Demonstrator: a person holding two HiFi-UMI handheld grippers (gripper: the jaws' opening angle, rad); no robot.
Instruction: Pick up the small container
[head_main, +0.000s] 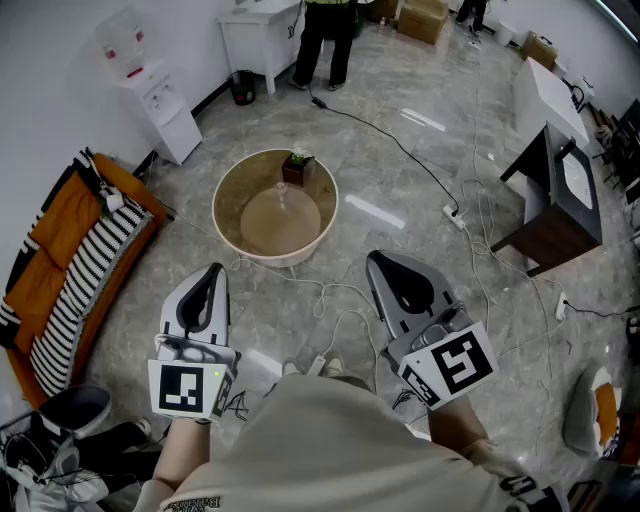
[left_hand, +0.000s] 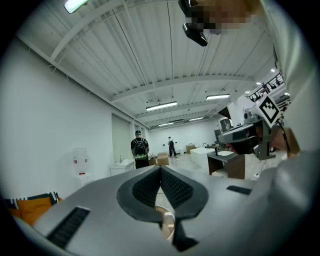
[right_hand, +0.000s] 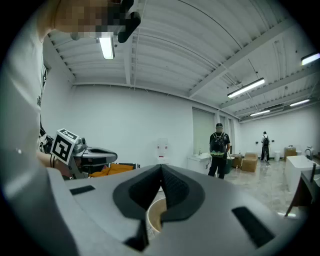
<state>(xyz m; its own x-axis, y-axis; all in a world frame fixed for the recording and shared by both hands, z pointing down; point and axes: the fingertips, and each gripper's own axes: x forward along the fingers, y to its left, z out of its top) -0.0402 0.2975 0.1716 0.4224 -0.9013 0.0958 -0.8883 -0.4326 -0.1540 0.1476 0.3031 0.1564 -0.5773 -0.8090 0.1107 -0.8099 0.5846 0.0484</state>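
A round beige tub (head_main: 232, 225) stands on the floor ahead of me. At its far rim sits a small dark brown container (head_main: 297, 168) with something green on top. A small clear thing (head_main: 282, 191) near the tub's middle is too faint to identify. My left gripper (head_main: 216, 268) and right gripper (head_main: 375, 257) hover side by side short of the tub, both shut and empty. In the left gripper view the jaws (left_hand: 161, 169) meet, and a sliver of the tub (left_hand: 168, 226) shows below them. The right gripper view shows the same: closed jaws (right_hand: 161, 167) over the tub (right_hand: 155, 215).
White cables (head_main: 340, 300) trail across the floor between me and the tub, with a power strip (head_main: 455, 216) to the right. A striped orange cushion (head_main: 70, 270) lies left, a dark desk (head_main: 560, 200) right. A water dispenser (head_main: 160, 100), white cabinet (head_main: 262, 35) and a standing person (head_main: 328, 40) are beyond.
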